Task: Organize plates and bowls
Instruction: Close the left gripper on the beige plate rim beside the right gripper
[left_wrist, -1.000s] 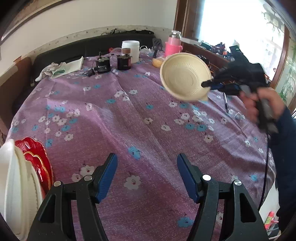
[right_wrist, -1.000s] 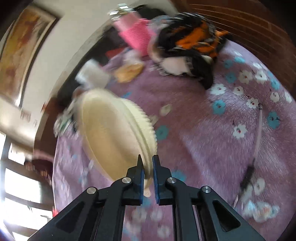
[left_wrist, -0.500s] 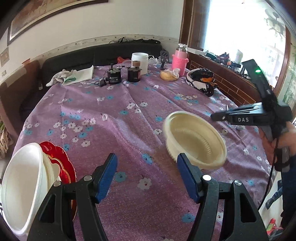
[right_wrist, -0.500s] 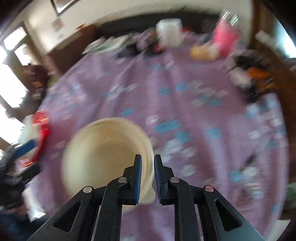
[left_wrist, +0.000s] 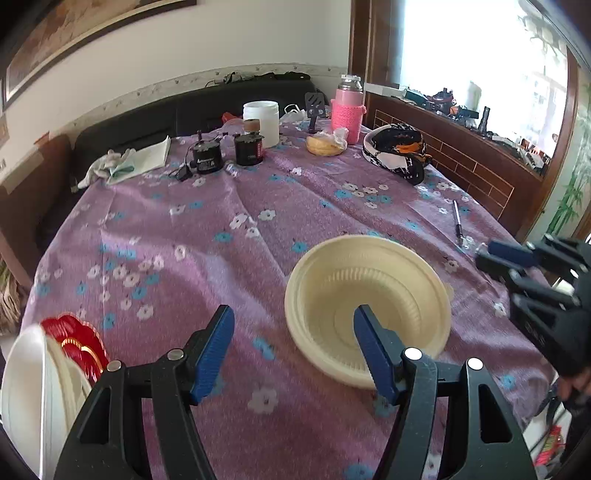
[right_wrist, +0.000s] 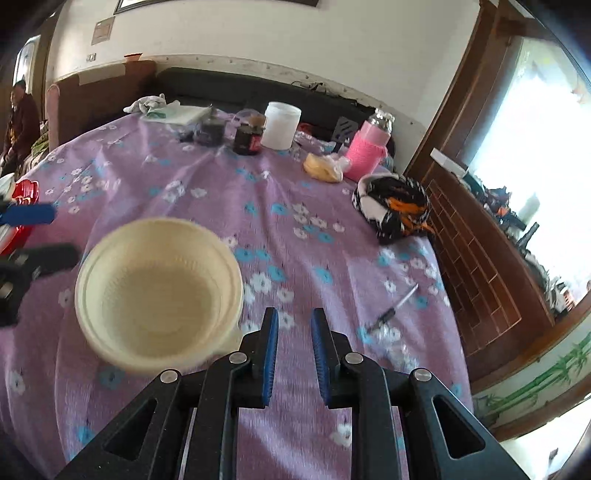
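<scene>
On the purple floral tablecloth your cream ribbed plastic bowl sits upright; your left gripper and right gripper both gape, released.

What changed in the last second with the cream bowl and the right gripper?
The right gripper carried the cream bowl down from mid-air, turned it upright, set it on the tablecloth and let go; its jaws now stand apart and clear of the rim. The left gripper stayed open and empty. The white bowl and red plates stayed put.
</scene>
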